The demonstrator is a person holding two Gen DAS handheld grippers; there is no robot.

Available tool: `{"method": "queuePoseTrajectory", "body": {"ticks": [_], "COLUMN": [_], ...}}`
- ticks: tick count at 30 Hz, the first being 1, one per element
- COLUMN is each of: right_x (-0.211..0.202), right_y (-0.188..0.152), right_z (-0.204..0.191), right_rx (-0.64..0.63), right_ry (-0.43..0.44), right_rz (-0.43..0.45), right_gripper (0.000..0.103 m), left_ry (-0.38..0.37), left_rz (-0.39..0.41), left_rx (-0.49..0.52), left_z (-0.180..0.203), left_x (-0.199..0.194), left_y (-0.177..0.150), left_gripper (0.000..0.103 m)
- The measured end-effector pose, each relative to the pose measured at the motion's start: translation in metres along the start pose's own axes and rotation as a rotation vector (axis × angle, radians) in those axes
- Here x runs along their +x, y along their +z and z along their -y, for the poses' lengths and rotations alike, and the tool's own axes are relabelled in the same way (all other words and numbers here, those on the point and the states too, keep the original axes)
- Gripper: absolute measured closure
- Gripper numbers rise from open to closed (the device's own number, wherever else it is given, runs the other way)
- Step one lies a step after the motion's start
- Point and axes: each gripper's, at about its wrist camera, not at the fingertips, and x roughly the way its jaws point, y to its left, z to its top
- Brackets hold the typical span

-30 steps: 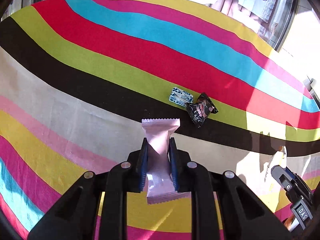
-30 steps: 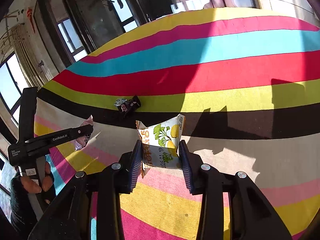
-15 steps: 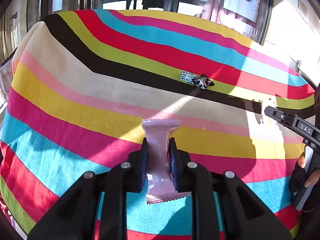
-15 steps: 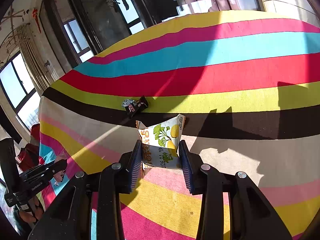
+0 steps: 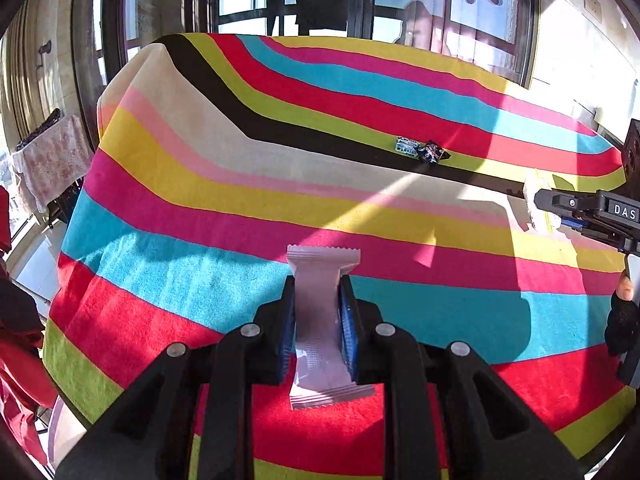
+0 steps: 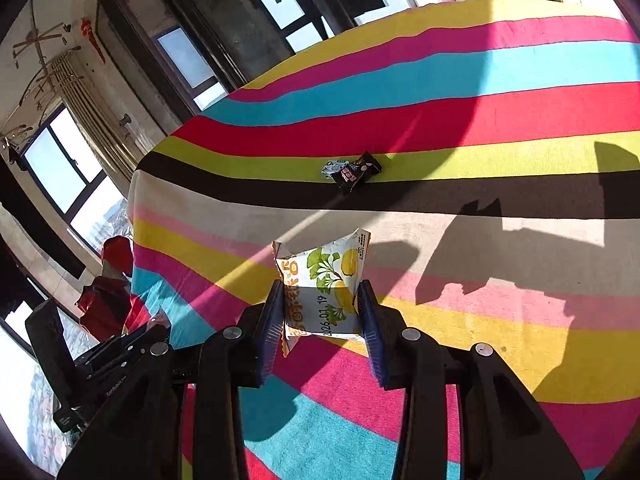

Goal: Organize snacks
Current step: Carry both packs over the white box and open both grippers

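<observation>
My left gripper (image 5: pixel 318 284) is shut on a pale pink snack packet (image 5: pixel 320 300), held upright above the near stripes of the cloth. A white packet with a green leaf and lemon print (image 6: pixel 324 284) is clamped in my right gripper (image 6: pixel 320 292), also off the cloth. Far out on the green and black stripes lie a small blue-white packet (image 5: pixel 406 146) and a black packet (image 5: pixel 432 153), touching each other. The right wrist view shows the black packet (image 6: pixel 354 170) in front, with the blue-white one mostly hidden behind it.
The table wears a striped cloth (image 5: pixel 200 208) whose left edge (image 5: pixel 92 184) drops off sharply. The right gripper (image 5: pixel 588 210) and a gloved hand (image 5: pixel 622 316) sit at the right border of the left wrist view. Windows stand behind the table.
My left gripper has pulled back toward the near edge with the pink packet, so the two lying packets look much farther away. The right gripper has drawn back slightly with its packet.
</observation>
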Motion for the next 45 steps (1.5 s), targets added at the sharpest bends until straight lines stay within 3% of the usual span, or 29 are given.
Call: {"method": "queuePoseTrajectory", "body": {"ticks": [6,23,35,45], "right_x": [-0.005,0.030,0.046,0.056], "right_y": [-0.025,-0.072,-0.123,-0.167], "right_z": [-0.043,-0.133,-0.217,-0.262], "right_rx": [-0.040,-0.231,-0.475,-0.624], "right_ry": [0.047,0.129,0.220,0.272], "right_rz": [0.004,-0.155,-0.229,-0.323], "right_gripper": [0.065,0.065,0.065,0.065], "left_ry": [0.016,0.106,0.163,0.214], "left_rz": [0.024,0.043,0.024,-0.062], "left_rx": [-0.002,-0.060,-0.165,-0.328], "left_z": [-0.009,-0.060,-0.114,-0.178], "left_x": [-0.014,-0.049,-0.085,-0.102], "left_y": [-0.004,-0.037,-0.081,-0.134], "left_gripper": [0.082,0.082,0.082,0.082]}}
